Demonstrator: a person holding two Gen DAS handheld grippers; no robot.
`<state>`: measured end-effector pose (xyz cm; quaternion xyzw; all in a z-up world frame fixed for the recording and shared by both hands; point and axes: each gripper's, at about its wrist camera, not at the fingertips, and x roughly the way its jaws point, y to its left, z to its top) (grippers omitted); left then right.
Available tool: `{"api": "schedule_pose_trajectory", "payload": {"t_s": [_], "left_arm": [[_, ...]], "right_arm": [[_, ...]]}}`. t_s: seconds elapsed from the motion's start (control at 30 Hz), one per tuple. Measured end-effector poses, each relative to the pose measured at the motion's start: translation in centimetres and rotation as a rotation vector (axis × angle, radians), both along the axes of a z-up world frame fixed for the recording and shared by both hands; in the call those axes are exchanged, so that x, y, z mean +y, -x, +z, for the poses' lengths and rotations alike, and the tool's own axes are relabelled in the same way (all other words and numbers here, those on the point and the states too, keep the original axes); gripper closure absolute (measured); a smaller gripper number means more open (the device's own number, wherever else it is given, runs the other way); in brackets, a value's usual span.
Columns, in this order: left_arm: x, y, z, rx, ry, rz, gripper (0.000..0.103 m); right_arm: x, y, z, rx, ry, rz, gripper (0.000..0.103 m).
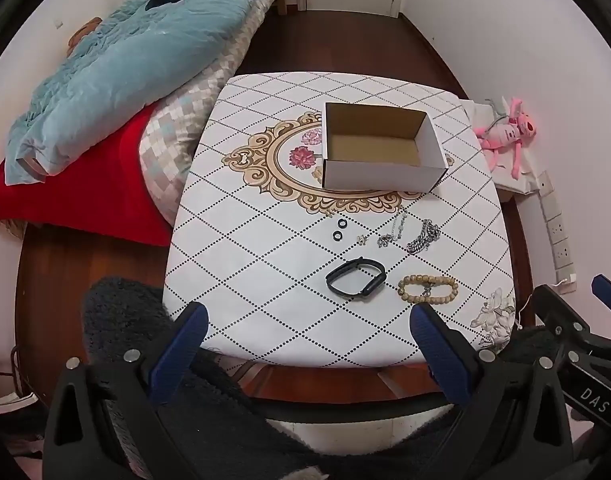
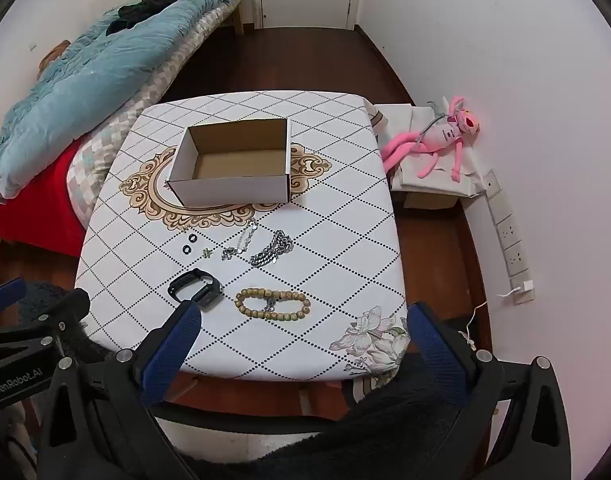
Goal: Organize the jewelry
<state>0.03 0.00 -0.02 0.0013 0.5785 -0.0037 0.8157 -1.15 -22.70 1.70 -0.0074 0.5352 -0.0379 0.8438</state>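
An empty white cardboard box (image 1: 379, 148) (image 2: 233, 160) stands open on the patterned table (image 1: 265, 264) (image 2: 337, 248). In front of it lie two small black rings (image 1: 339, 229) (image 2: 188, 243), a small silver charm (image 1: 362, 240), a thin silver chain (image 1: 393, 230) (image 2: 241, 242), a thick silver chain (image 1: 423, 236) (image 2: 271, 252), a black wristband (image 1: 355, 278) (image 2: 194, 286) and a wooden bead bracelet (image 1: 427, 290) (image 2: 271, 304). My left gripper (image 1: 309, 316) and right gripper (image 2: 301, 316) are both open and empty, held over the table's near edge.
A bed with a blue quilt (image 1: 117, 64) and red sheet is left of the table. A pink plush toy (image 2: 437, 136) lies on a stand at the right, by wall sockets (image 2: 509, 236). Dark wooden floor surrounds the table.
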Motion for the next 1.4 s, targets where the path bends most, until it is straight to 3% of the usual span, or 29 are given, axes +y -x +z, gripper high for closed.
{"api": "schedule_pose_trajectory", "payload": {"t_s": [1.4], "left_arm": [[-1.2, -0.2, 1.9, -0.047, -0.007, -0.027, 0.0]], "right_arm": [[-0.9, -0.1, 1.4, -0.016, -0.005, -0.018, 0.0]]}}
